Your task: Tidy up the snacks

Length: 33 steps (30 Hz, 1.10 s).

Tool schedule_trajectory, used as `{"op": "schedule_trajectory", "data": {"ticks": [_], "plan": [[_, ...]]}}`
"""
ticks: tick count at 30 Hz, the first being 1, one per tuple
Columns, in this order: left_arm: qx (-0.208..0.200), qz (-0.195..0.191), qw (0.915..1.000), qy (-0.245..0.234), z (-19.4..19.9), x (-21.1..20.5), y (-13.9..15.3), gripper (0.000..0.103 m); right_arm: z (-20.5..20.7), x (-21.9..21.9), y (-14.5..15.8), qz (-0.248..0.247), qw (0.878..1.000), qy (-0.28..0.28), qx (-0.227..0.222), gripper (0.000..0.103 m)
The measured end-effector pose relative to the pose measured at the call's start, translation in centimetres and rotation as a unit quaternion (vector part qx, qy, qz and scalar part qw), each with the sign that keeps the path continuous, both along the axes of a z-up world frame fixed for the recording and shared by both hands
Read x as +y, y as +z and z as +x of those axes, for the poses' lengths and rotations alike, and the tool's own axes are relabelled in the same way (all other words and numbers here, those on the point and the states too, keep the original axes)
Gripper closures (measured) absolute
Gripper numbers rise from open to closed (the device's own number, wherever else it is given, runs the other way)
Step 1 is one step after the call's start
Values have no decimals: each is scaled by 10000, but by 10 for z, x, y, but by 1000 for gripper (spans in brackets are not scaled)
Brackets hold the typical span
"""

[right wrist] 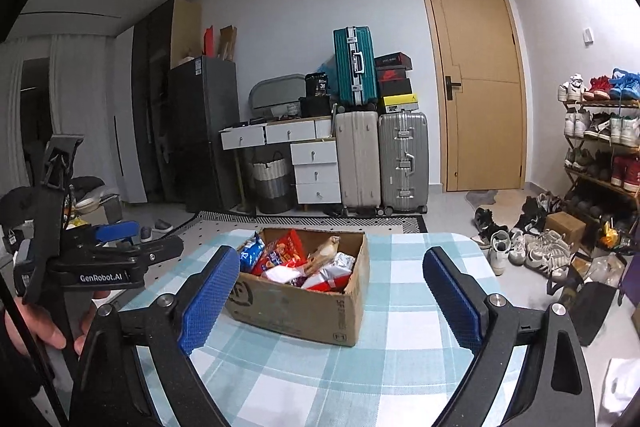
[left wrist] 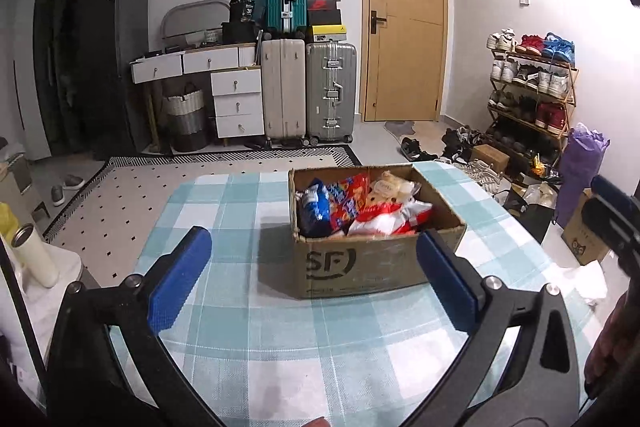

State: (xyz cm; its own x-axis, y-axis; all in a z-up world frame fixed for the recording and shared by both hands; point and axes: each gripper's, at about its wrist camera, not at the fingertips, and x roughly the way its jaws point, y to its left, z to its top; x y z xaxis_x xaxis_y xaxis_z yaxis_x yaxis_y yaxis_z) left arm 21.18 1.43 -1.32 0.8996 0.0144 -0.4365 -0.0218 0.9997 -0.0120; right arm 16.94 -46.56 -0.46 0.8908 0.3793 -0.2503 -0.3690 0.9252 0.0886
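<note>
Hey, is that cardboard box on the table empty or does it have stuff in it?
Full. The open-topped cardboard box is packed with snack packets, blue, red and white, piled up to its rim.

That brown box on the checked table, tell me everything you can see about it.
The cardboard box is a worn brown shipping carton with its top open and dark printed lettering on its front wall. Its rim looks bent and frayed in places. It sits upright and flat on the blue and white checked tablecloth, towards the far side. Inside is a loose heap of snack packets: blue, red, white and one clear pack with pale contents. Nothing else touches it; neither gripper reaches it.
</note>
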Motion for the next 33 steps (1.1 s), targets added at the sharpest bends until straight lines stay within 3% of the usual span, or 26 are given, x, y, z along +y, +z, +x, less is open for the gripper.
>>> {"op": "schedule_trajectory", "data": {"ticks": [10, 17, 25, 33], "plan": [[-250, 183, 9994, 138, -9, 11, -58, 1, -4, 2, -37, -312, 9985, -186, -409, 6], [-590, 214, 9974, 365, -18, 17, -92, 1, 9, 6, -78, -466, 9985, -242, -162, 6], [-792, 301, 9954, 457, -12, 18, -107, 1, 20, 9, -110, -574, 9977, -346, -13, 6], [-750, 83, 9961, 463, -11, 24, -108, 1, 28, 4, -112, -490, 9976, -457, 178, 1]]}}
